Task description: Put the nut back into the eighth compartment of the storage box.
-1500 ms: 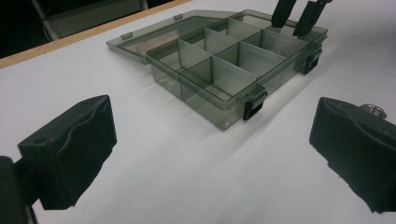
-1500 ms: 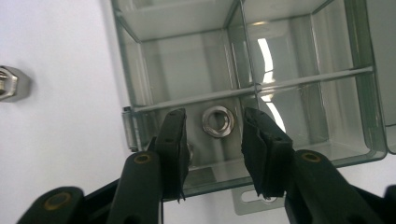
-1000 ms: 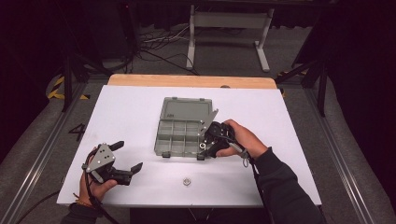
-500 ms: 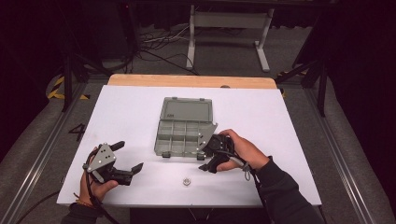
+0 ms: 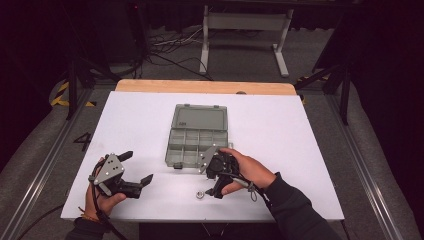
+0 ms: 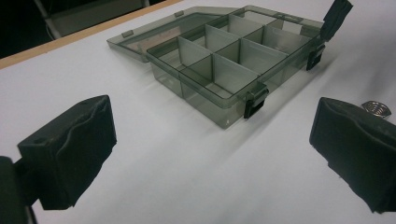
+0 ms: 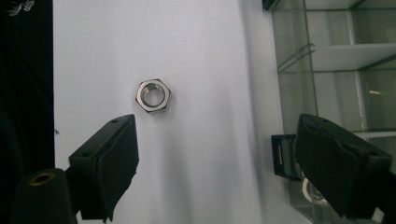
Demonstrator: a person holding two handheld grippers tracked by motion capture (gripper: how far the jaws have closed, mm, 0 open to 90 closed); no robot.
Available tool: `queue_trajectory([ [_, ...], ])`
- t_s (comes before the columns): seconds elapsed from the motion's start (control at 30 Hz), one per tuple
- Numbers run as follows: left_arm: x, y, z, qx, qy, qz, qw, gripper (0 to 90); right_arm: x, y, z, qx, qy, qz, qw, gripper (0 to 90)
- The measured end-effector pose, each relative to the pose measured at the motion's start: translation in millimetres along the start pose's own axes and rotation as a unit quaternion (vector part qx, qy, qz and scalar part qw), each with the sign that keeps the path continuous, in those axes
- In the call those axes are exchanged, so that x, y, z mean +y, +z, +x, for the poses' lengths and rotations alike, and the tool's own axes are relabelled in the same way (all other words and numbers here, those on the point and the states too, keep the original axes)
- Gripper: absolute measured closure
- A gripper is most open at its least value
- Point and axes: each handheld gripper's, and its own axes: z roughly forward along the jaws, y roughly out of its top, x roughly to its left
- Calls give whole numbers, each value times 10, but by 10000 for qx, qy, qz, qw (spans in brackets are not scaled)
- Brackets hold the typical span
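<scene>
**Right tongs line up on a loose nut**

While the left tongs [image 5: 131, 176] rest spread and idle near the tabletop's [image 5: 310, 145] front left corner in the high view, the right tongs [image 5: 214, 182] tip down beside the hex nut [image 5: 198, 194]. From the left gripper view, the organizer box [image 6: 233, 60] lies open, lid back, its visible compartments empty, probably awaiting parts. Seen in the right gripper view, the jaws stand apart, gripping nothing, the nut [image 7: 153, 95] lying flat just ahead, likely the pickup target.

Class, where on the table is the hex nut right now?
In the high view the nut lies on the white table near its front edge, just left of the right tool and in front of the open box.
</scene>
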Motion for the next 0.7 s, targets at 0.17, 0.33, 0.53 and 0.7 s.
queue_trajectory([
  [0.17, -2, -1, 7, 25, -9, 9, 10000, 11, 62, 77, 53, 89, -132, 104, 9998, 184],
  [0.33, -2, -3, 4, 12, -4, 8, 10000, 11, 129, 179, 105, 248, -201, 233, 9992, 256],
  [0.53, -3, -6, 10, 6, -9, 11, 10000, 11, 197, 306, 152, 415, -334, 456, 9975, 399],
  [0.7, -3, -4, 9, -3, -14, 11, 10000, 11, 230, 357, 166, 489, -348, 520, 9968, 518],
])
